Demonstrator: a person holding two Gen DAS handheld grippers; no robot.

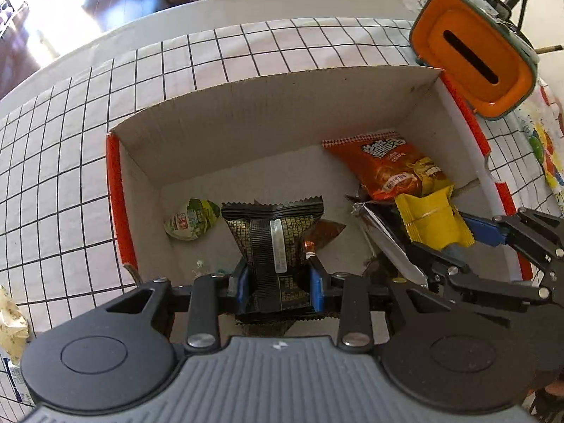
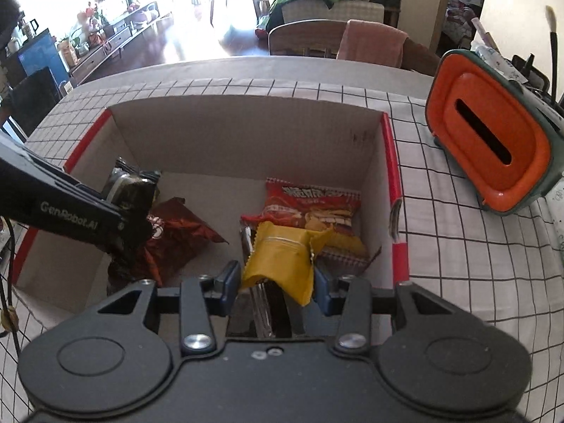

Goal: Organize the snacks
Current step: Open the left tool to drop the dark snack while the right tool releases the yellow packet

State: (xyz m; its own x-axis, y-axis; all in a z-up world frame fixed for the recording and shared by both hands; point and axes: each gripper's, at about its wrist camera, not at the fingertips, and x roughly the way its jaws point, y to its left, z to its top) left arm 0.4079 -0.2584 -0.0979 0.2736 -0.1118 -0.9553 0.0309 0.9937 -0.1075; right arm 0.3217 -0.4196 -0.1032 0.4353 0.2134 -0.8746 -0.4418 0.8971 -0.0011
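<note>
A cardboard box (image 1: 282, 105) with red edges stands on the checked tablecloth. My left gripper (image 1: 280, 282) is shut on a black snack packet (image 1: 273, 236) and holds it inside the box. My right gripper (image 2: 275, 282) holds a yellow packet (image 2: 282, 257) between its fingers over the box's right side; it also shows in the left wrist view (image 1: 431, 218). On the box floor lie an orange chip bag (image 1: 387, 165), a green-and-white egg-shaped snack (image 1: 190, 218), a brown packet (image 2: 172, 236) and a silver-edged dark packet (image 1: 384, 239).
An orange and green tissue holder (image 1: 472, 60) stands right of the box. A pale wrapped snack (image 1: 12, 320) lies on the cloth at the far left. A chair (image 2: 306, 40) with a pink cloth stands behind the table.
</note>
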